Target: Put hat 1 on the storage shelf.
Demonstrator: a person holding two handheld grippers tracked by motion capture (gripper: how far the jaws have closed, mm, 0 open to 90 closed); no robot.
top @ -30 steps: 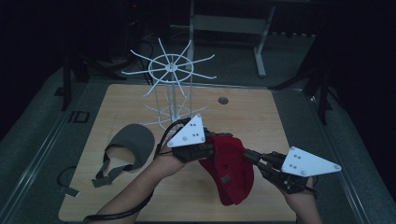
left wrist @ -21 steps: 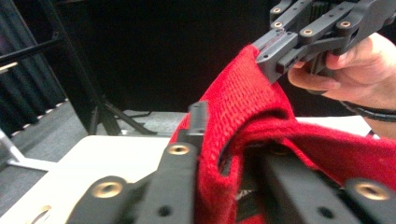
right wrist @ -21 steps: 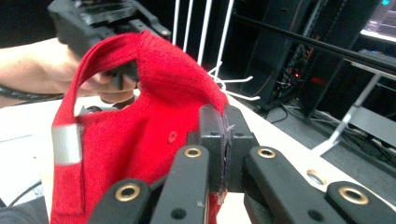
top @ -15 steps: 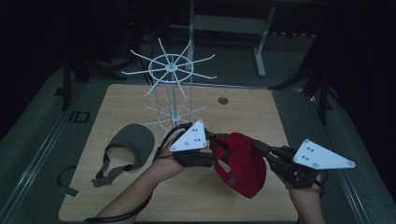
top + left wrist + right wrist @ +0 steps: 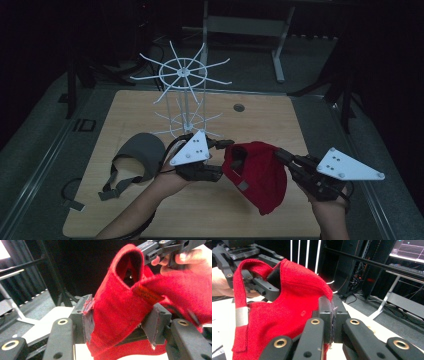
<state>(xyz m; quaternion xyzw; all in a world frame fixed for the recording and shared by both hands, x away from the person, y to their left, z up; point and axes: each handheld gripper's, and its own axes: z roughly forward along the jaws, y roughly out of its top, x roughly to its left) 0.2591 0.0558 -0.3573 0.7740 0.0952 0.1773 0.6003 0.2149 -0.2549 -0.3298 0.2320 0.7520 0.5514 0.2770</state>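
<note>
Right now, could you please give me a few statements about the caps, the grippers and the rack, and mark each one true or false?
1. The right gripper is clamped on the red cap. True.
2. The red cap lies flat on the table. False: it is held up between the two grippers.
3. A grey cap lies on the table at the left. True.
4. The grey cap hangs on the white wire rack. False: the rack's arms are bare.
5. The left gripper has its jaws apart, with red cap fabric between them. True; they have just been opening.
</note>
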